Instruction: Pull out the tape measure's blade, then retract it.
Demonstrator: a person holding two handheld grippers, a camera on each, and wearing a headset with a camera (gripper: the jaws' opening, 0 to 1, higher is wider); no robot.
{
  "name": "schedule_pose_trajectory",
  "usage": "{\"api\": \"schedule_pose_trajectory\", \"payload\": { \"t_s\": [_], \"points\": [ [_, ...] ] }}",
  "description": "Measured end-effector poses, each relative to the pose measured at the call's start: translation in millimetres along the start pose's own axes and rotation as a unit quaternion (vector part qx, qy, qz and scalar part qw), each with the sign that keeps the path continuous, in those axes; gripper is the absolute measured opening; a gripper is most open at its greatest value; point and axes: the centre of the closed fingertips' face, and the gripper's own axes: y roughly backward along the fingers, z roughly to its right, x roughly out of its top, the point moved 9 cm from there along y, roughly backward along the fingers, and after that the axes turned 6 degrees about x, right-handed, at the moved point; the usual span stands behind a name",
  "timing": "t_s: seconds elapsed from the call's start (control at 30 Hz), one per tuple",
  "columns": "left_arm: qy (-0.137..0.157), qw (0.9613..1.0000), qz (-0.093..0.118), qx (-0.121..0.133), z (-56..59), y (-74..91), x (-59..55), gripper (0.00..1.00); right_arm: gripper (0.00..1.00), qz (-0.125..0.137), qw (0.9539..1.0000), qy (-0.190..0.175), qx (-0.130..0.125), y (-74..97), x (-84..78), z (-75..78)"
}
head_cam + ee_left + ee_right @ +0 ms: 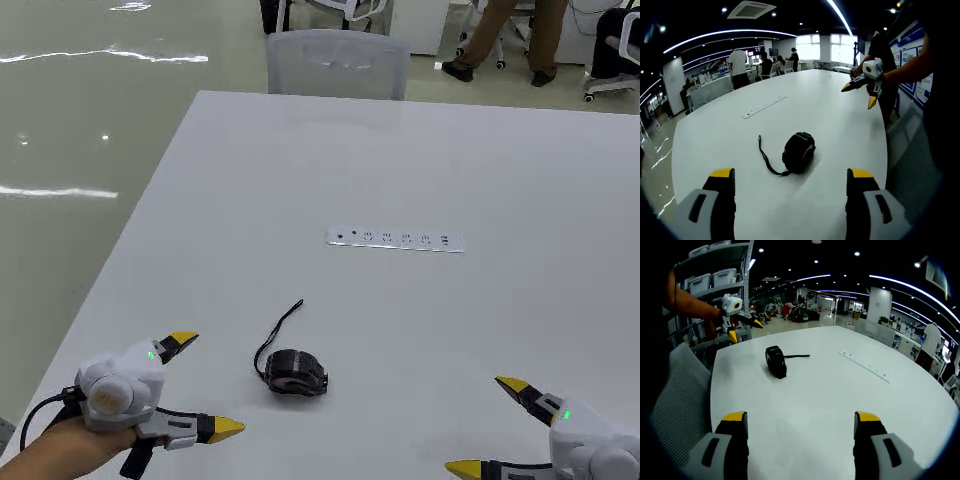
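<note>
The black tape measure (296,372) lies on the white counter (400,160) in the lower middle of the head view, its black wrist strap (278,325) curling up and to the left from the case; the left claw (205,385) sits in the lower left corner, held by a hand (60,450), its yellow-tipped jaws spread wide and released, apart from the tape measure; the right claw (488,426) sits in the lower right corner, likewise spread and released; the tape measure lies between the two, nearer the left one; in the left gripper view it rests between that claw's jaws and just above them, clear of both; in the right gripper view it lies in the upper left, well apart from the jaws; a white power strip (395,240) lies flat above the tape measure in the head view, well apart from it; a grey chair (337,62) stands at the counter's far edge, at the top of the frame.
</note>
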Motion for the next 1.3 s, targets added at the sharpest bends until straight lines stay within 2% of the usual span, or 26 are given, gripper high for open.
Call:
{"api": "schedule_pose_trajectory", "payload": {
  "t_s": [0.23, 0.33, 0.43, 0.6, 0.83, 0.93, 1.0, 1.07, 1.13, 1.3],
  "points": [
    [-0.012, 0.9999, -0.002, -0.004, -2.1, -10.7, 6.9, 0.88, 0.88, 0.006, 0.9998, 0.015, 0.016, -15.3, 16.5, 3.7],
    [0.001, 0.9999, 0.007, -0.010, -1.4, -13.4, 12.4, 0.86, 0.88, 0.005, 0.9996, 0.019, 0.022, -21.9, 18.7, 4.3],
    [-0.014, 0.9998, -0.002, -0.010, -1.5, -18.8, 15.5, 0.86, 0.87, 0.000, 0.9993, 0.023, 0.028, -30.1, 21.0, 4.3],
    [-0.049, 0.9983, -0.017, -0.025, -0.9, -28.9, 21.2, 0.85, 0.85, -0.007, 0.9986, 0.032, 0.041, -43.9, 25.3, 3.1],
    [-0.072, 0.9956, -0.034, -0.050, -7.1, -42.9, 28.9, 0.82, 0.85, -0.007, 0.9977, 0.042, 0.052, -58.7, 36.0, 6.1],
    [-0.085, 0.9940, -0.039, -0.057, -9.9, -49.1, 34.0, 0.80, 0.84, -0.008, 0.9969, 0.049, 0.061, -67.1, 40.3, 5.8],
    [-0.081, 0.9938, -0.030, -0.069, -10.3, -53.7, 39.7, 0.83, 0.83, -0.017, 0.9951, 0.062, 0.075, -73.5, 43.0, 3.8],
    [-0.094, 0.9922, -0.030, -0.076, -10.5, -58.1, 42.7, 0.86, 0.83, -0.017, 0.9946, 0.065, 0.079, -78.8, 44.8, 4.1],
    [-0.121, 0.9881, -0.048, -0.081, -12.8, -64.1, 41.8, 0.84, 0.82, -0.014, 0.9943, 0.064, 0.084, -86.0, 46.5, 3.2],
    [-0.144, 0.9816, -0.065, -0.106, -7.1, -76.6, 43.7, 0.82, 0.80, -0.024, 0.9903, 0.084, 0.108, -104.9, 49.3, -4.9]
  ]
}}
